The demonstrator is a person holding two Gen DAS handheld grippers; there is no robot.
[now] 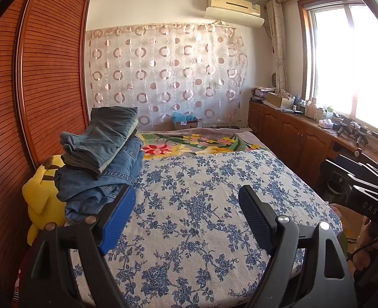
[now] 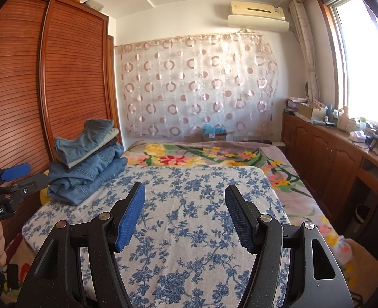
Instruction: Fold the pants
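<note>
Pants (image 1: 104,154): folded stack of denim, several prs, sits at far-left edge of the blue floral sheet (image 1: 201,205), next to the slatted wardrobe (image 1: 47,77). Top pr lies skewed across the ones below. Largest to smallest:

1. Wardrobe: brown louvred doors, left side of room, just beside the bed.
2. Blue floral sheet: spread flat over near part of bed; a blanket (image 2: 189,156) w/ red, yellow and pink flowers shows beyond its far edge.
3. Pants stack: on the sheet, touching nothing of mine.
4. Yellow plush toy (image 1: 44,195): wedged btwn stack and wardrobe, partly hidden by denim.
5. My left gripper (image 1: 186,218): jaws spread wide, nothing btwn blue pads, held above sheet, near the stack.
6. My right gripper (image 2: 185,215): jaws spread wide, nothing held, above mid-sheet, well apart from the stack.
</note>
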